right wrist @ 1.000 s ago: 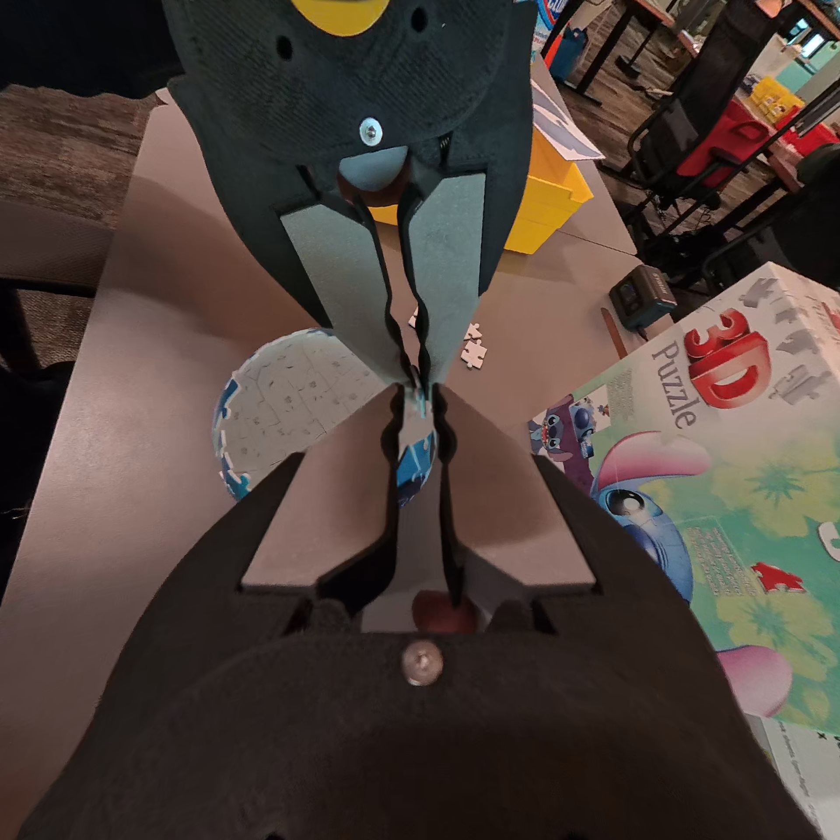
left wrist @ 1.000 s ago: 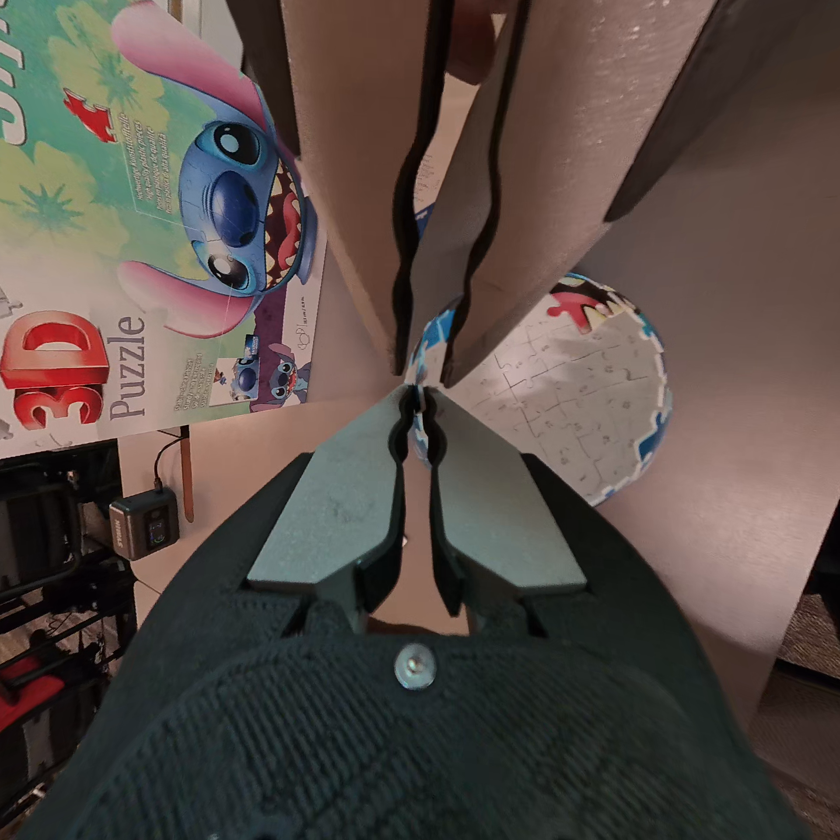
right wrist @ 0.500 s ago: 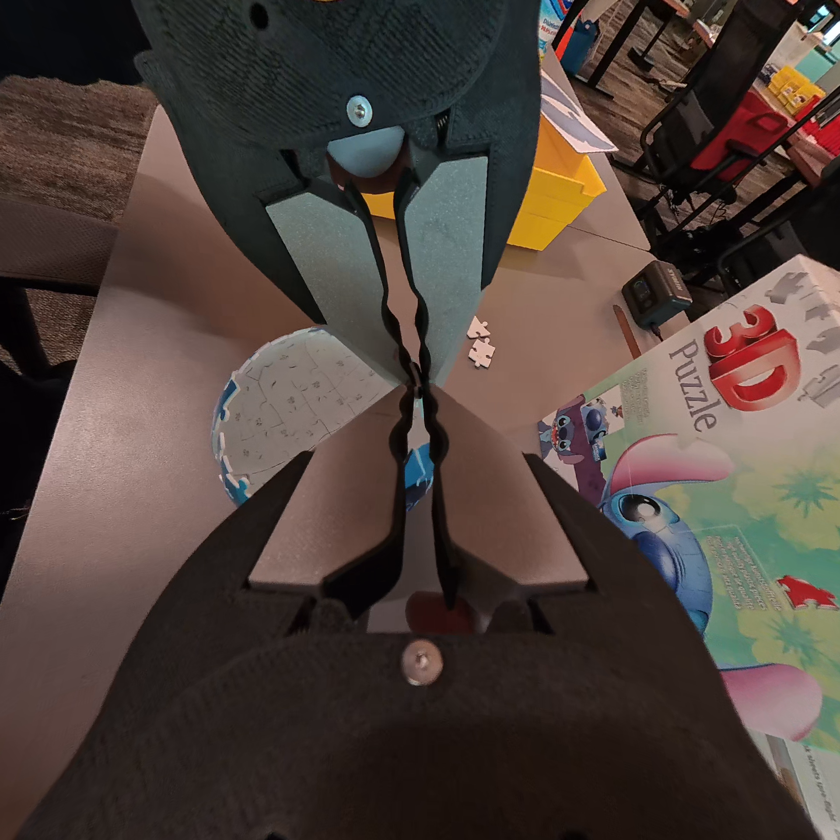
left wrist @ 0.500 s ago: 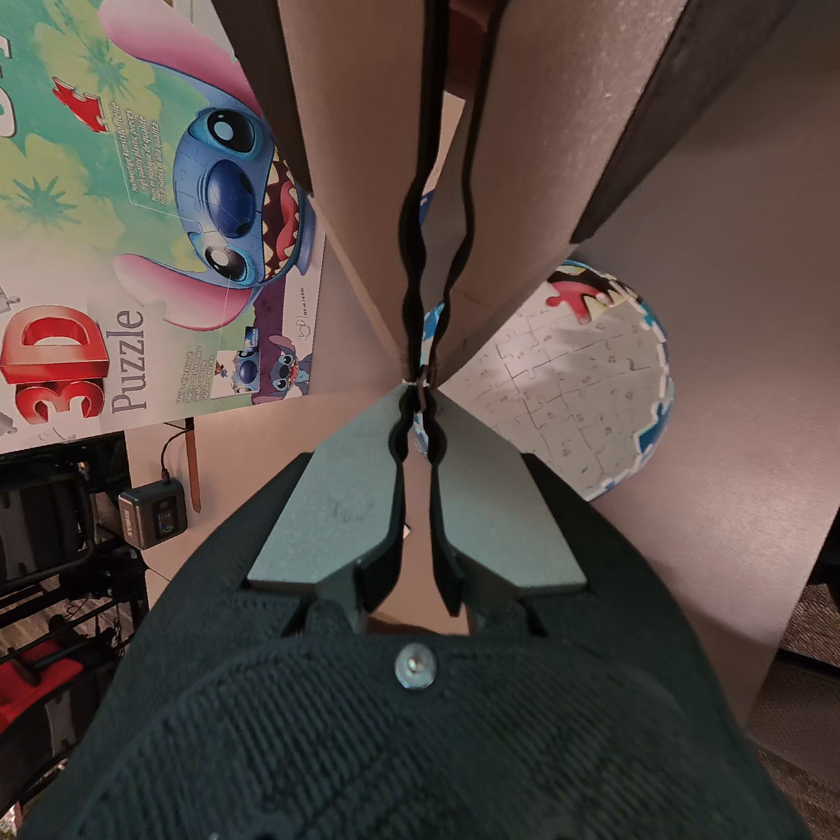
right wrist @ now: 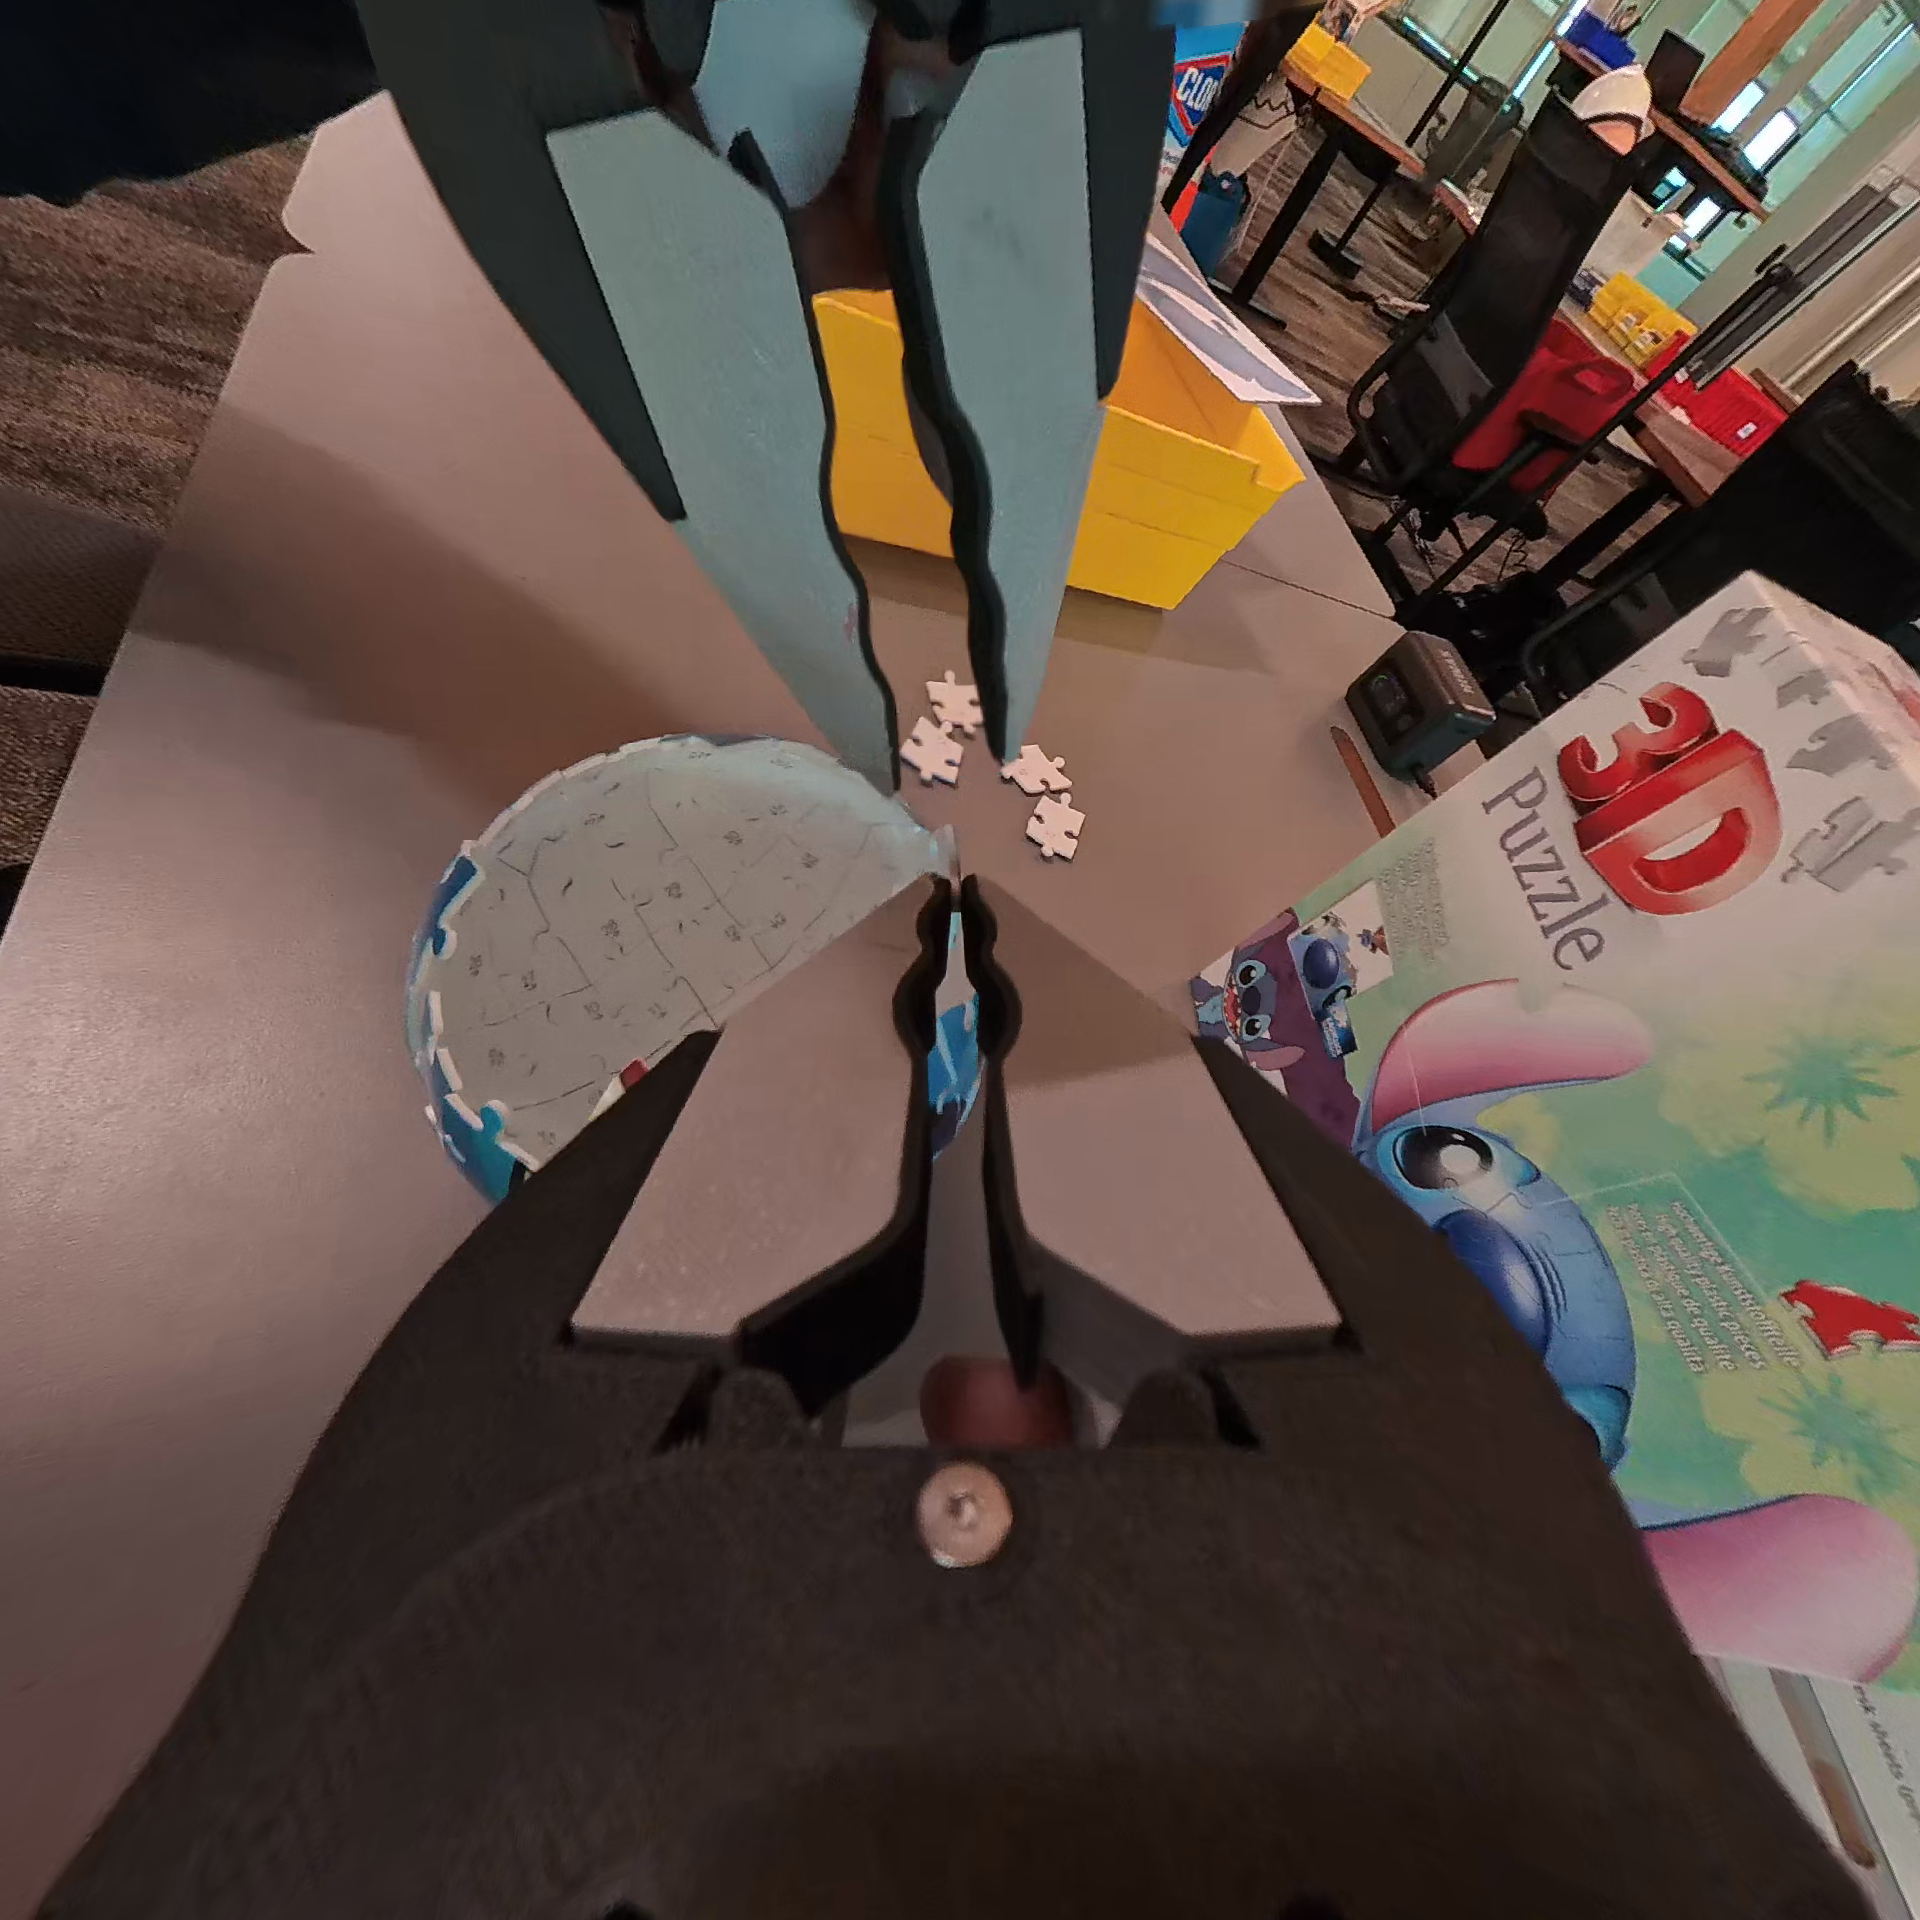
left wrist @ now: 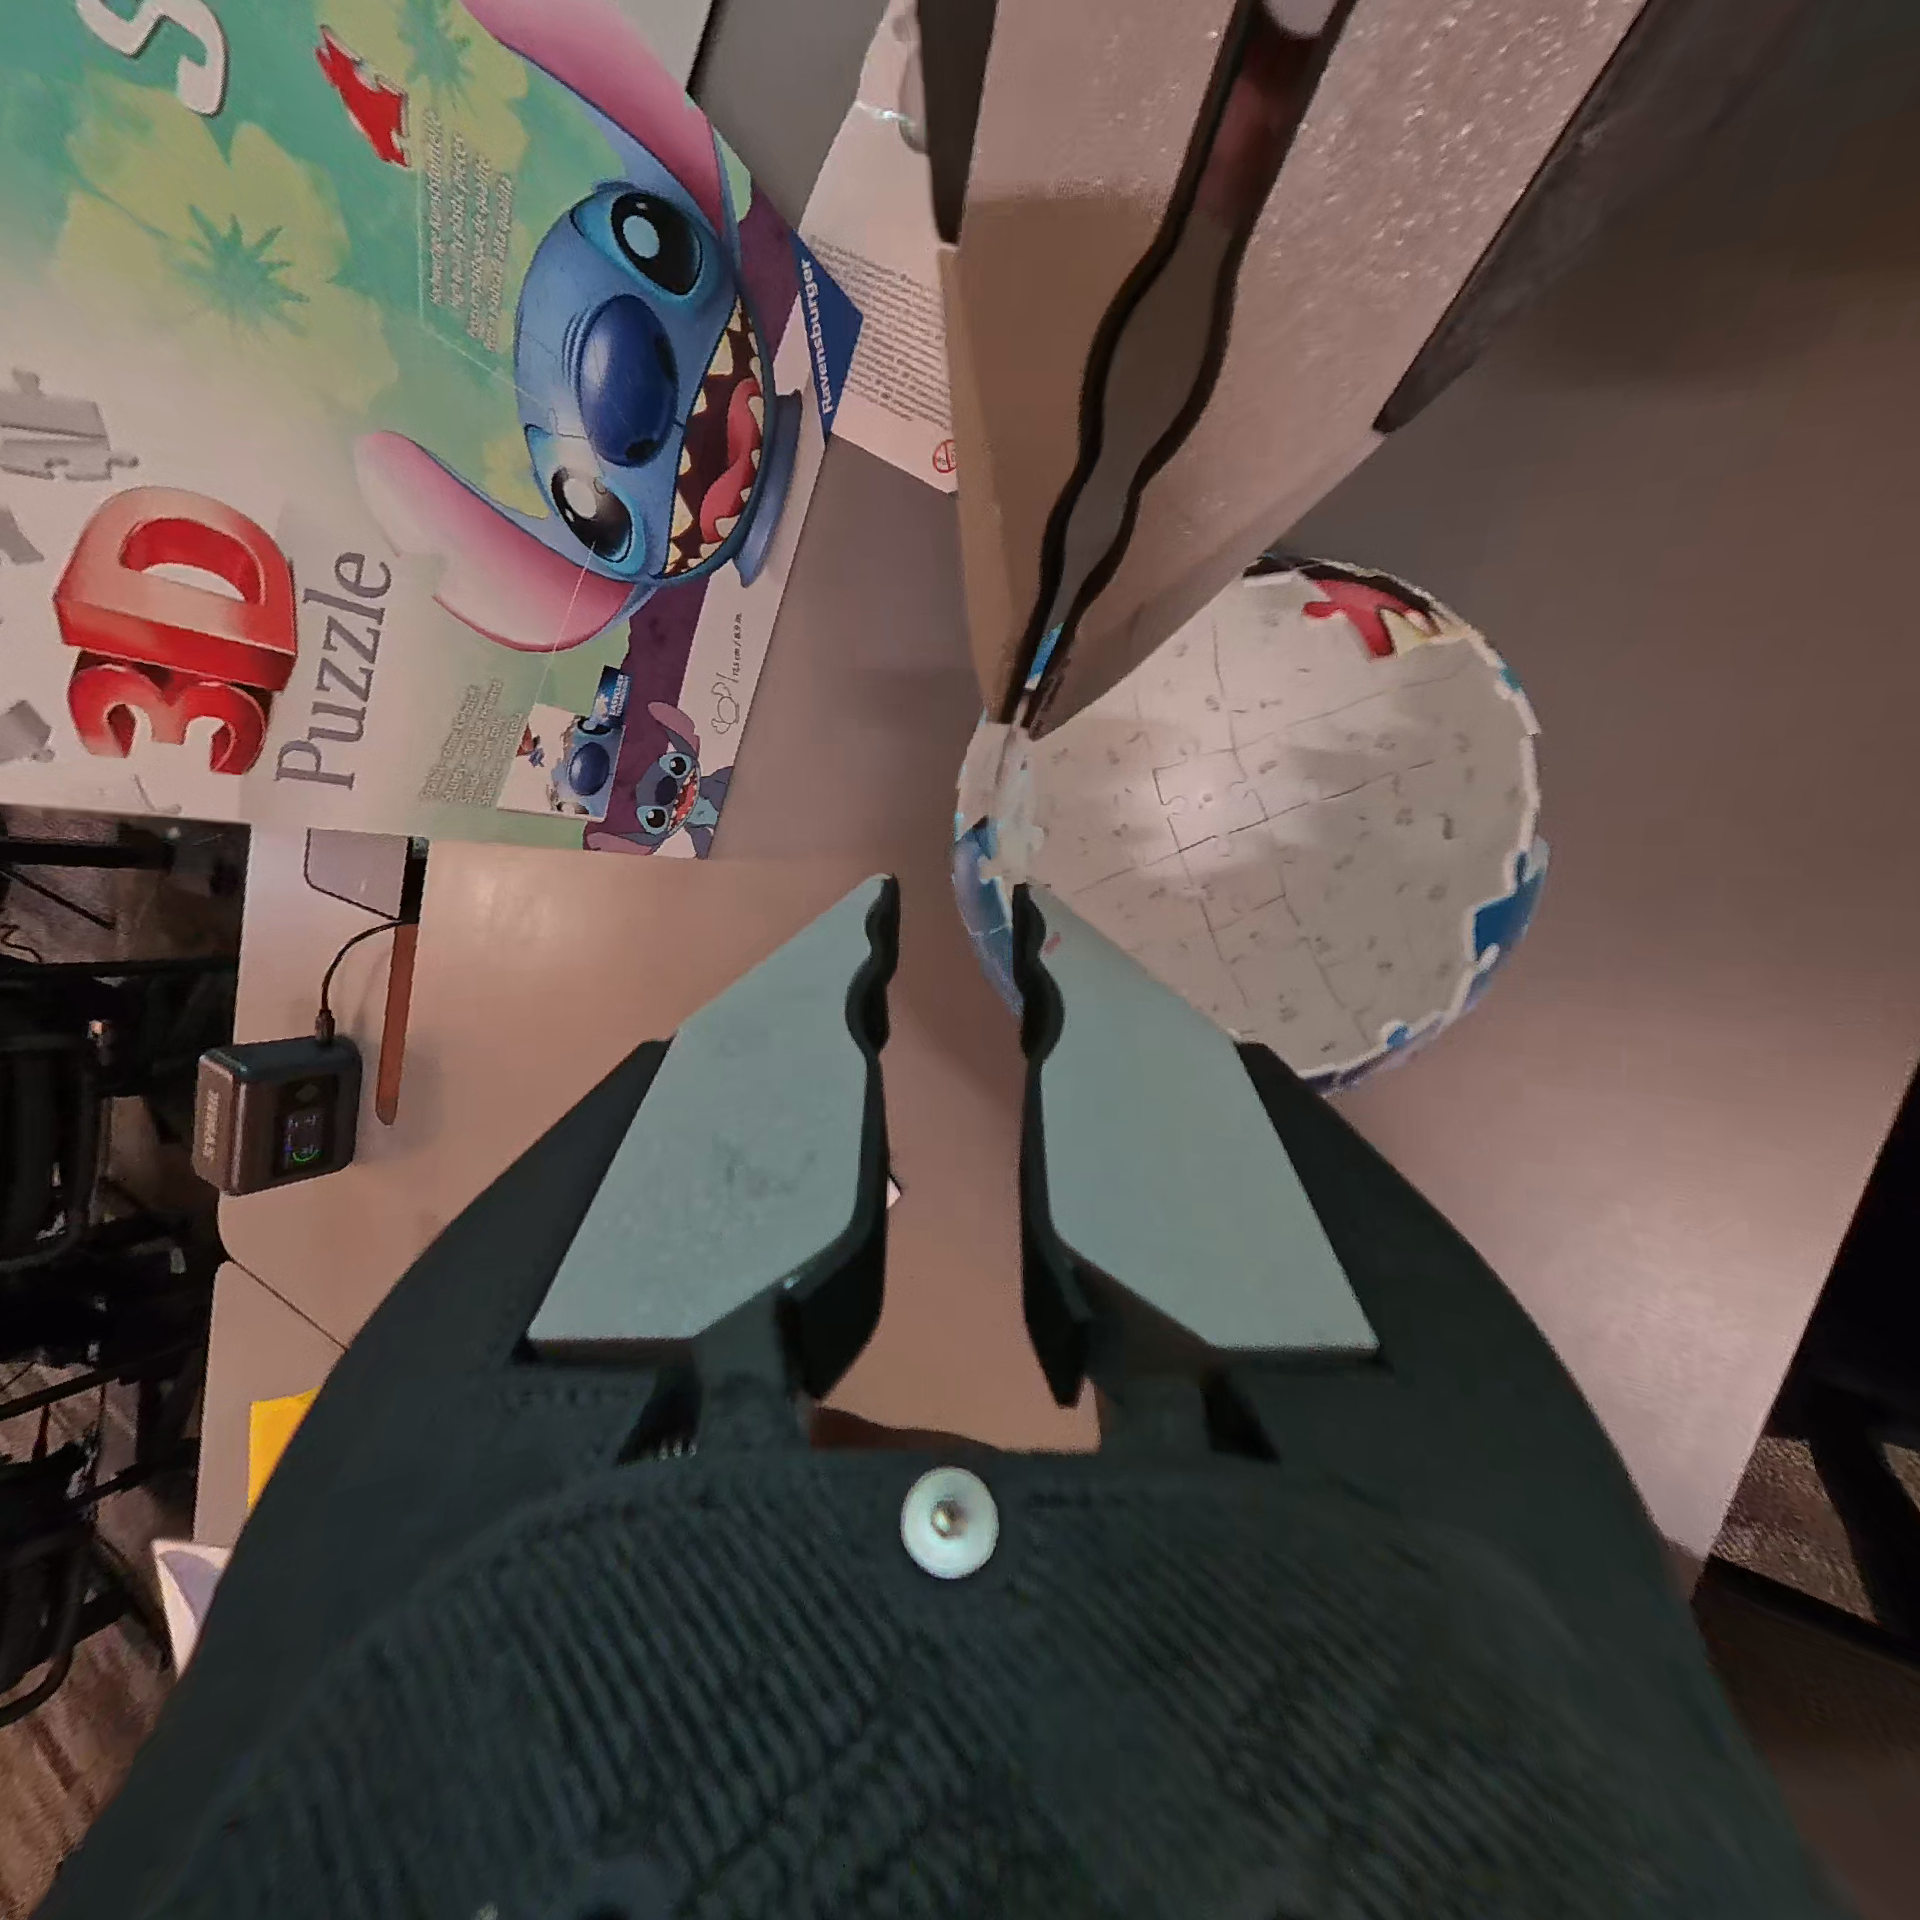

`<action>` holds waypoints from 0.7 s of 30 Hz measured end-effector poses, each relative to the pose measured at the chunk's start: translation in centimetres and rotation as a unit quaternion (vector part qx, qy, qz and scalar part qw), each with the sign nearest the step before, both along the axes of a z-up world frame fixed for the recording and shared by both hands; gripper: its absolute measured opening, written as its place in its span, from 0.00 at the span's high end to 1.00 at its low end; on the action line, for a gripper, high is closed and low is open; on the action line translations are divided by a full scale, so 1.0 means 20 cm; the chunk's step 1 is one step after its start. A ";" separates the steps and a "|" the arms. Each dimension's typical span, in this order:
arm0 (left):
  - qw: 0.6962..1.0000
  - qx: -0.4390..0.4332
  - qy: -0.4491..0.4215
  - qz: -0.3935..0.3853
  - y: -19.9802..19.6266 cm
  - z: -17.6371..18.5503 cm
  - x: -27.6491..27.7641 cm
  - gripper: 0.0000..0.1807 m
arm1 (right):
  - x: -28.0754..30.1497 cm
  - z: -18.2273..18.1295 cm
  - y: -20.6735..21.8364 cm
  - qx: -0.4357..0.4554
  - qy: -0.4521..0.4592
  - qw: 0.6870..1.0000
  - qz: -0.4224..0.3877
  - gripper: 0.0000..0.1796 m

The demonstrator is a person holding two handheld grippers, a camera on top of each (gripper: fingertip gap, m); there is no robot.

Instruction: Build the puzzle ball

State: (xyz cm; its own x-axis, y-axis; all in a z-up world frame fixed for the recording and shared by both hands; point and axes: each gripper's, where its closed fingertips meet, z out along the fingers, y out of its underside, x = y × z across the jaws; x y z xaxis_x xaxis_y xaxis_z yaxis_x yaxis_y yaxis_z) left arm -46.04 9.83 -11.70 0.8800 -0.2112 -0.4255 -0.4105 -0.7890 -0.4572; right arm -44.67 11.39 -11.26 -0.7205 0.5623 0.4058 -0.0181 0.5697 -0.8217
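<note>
The half-built puzzle ball [left wrist: 1299,831] is an open shell, white inside and blue outside, lying on the table [left wrist: 1683,727]. My right gripper [right wrist: 951,899] is shut on the shell's rim; blue shell shows between its pads. In the left wrist view the right gripper [left wrist: 1023,712] comes from above onto that rim. My left gripper [left wrist: 956,904] is open and empty, with one finger [left wrist: 1039,966] close beside the shell's outer wall. In the right wrist view the left gripper [right wrist: 945,764] hangs open just past the shell [right wrist: 644,914]. Several loose white pieces [right wrist: 1055,826] lie beyond it.
The puzzle box [left wrist: 416,416] lies flat beside the ball, also in the right wrist view [right wrist: 1662,1039]. A yellow bin [right wrist: 1174,478] stands at the table's far side. A small dark device [left wrist: 275,1127] with a cable sits near the table edge. Chairs stand beyond. The grippers are tip to tip, or close to it.
My left gripper has let go of the ball's rim, opened and drawn back a little. My right gripper closed onto the rim and stays shut on it.
</note>
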 end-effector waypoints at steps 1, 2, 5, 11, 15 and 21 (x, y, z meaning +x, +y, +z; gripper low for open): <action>1.000 0.005 -0.002 0.001 -0.01 0.01 0.00 0.89 | 0.00 -0.01 0.00 0.007 0.002 1.000 0.000 1.00; 1.000 0.006 -0.005 0.002 -0.01 0.01 0.00 0.87 | 0.00 -0.01 0.01 0.017 0.007 1.000 -0.005 1.00; 1.000 -0.001 0.001 0.005 0.00 -0.02 0.01 0.84 | -0.01 -0.02 0.02 0.044 0.034 0.998 -0.016 1.00; 1.000 -0.024 0.017 0.008 0.03 -0.10 0.00 0.82 | -0.03 -0.06 0.01 0.103 0.076 0.991 -0.025 1.00; 0.999 -0.024 0.023 0.010 0.05 -0.09 -0.01 0.86 | -0.03 -0.07 0.00 0.113 0.075 0.991 -0.020 1.00; 0.998 -0.047 0.036 0.014 0.04 -0.12 -0.04 0.89 | -0.06 -0.11 0.00 0.135 0.070 0.988 -0.023 1.00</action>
State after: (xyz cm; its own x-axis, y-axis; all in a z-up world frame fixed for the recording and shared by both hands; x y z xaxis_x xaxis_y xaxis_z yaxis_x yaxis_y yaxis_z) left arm -46.78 10.73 -14.10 0.8536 -0.2285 -0.4681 -0.4168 -0.8386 -0.3508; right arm -45.93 11.38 -13.45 -0.6234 0.4508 0.6389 -0.0893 0.7707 -0.6309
